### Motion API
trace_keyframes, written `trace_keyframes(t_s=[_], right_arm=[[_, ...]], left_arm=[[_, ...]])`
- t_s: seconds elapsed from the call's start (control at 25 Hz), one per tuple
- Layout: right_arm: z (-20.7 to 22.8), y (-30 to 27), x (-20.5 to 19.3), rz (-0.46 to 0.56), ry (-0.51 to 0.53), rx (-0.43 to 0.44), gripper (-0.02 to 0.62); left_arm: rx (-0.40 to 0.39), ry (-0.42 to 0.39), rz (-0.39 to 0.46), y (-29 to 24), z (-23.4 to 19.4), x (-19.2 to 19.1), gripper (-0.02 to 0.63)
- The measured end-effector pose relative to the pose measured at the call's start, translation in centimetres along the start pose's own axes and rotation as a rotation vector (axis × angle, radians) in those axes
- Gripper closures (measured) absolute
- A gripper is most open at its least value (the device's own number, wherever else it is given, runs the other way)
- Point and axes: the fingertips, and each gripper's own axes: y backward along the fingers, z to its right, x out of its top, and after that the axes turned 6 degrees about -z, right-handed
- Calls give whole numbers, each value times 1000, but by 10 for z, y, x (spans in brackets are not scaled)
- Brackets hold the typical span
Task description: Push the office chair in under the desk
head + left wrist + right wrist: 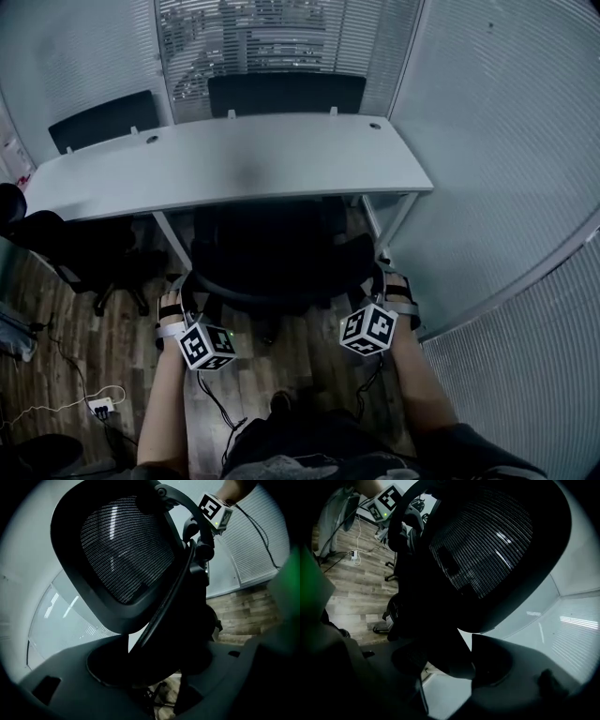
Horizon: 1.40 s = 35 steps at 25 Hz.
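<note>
While the office chair [272, 251] sits partly under the desk [225, 164], we hold the chair's back just in front of the desk: our left gripper [180, 292] and right gripper [380, 286] both stand wide, squeezing the back's rim.

Dim overall, cool cast. Light comes through the blinds [281, 47] behind the desk [225, 159]: soft glare on top, deep shadow beneath. Gripper views: heavy fisheye vignette. Fingers [61, 686] dark and out of focus; beyond them the office chair [126, 550] mesh is backlit.
</note>
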Motion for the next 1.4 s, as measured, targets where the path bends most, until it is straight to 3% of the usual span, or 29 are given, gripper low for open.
trace_keyframes(t_s=[0.72,1.4], right_arm=[[44,-96,47,17,-17,-14,325],[93,-196,63,34,-4,-20,325]], left_arm=[[-9,-14,13,-105,-54,7,319],[26,-8,4,-205,-87,35,319]])
